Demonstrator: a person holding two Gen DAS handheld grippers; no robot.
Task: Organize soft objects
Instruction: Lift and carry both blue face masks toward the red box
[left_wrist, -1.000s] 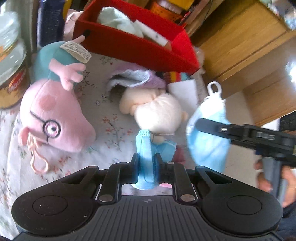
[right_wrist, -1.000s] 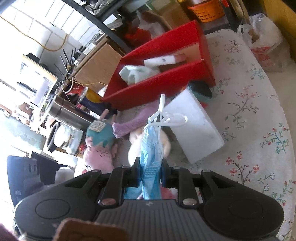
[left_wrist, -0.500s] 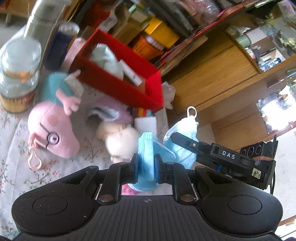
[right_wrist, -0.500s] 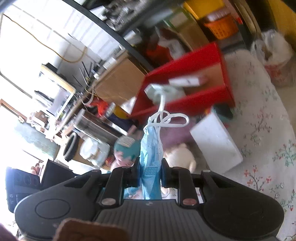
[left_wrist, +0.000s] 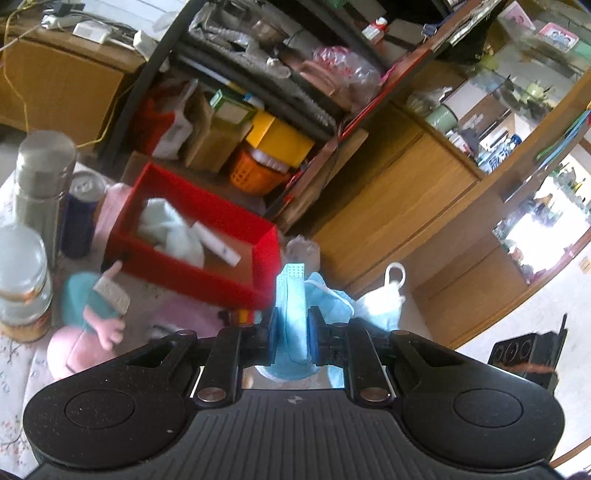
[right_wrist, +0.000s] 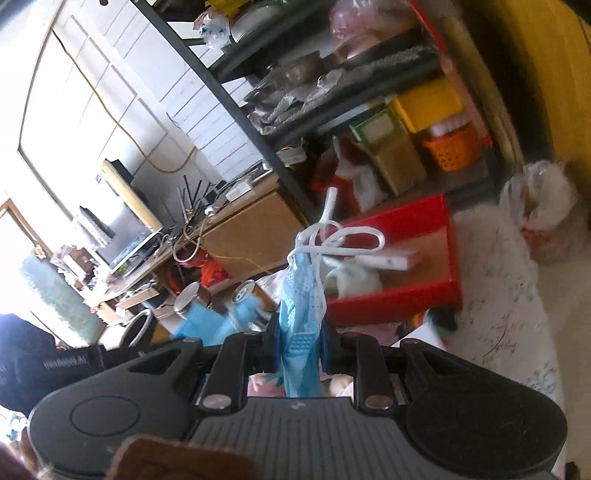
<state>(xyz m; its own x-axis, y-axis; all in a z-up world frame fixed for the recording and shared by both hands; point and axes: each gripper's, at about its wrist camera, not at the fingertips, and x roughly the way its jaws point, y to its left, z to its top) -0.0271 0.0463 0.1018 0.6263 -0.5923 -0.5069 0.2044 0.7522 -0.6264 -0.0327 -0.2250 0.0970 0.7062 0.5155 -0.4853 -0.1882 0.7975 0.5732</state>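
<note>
Two grippers share one blue mask: the left gripper (left_wrist: 291, 334) pinches one end of the mask (left_wrist: 291, 295), and the right gripper (right_wrist: 300, 341) is pressed tight on the other end, white ear loops (right_wrist: 343, 236) sticking up past its fingers. Below the left gripper lies a pink pig plush (left_wrist: 85, 332) on the floral cloth (left_wrist: 14, 373). Farther off sits the red box (left_wrist: 192, 273) holding a pale cloth (left_wrist: 166, 229). A thermos (left_wrist: 40, 184) and shelves (left_wrist: 258, 74) stand behind.
</note>
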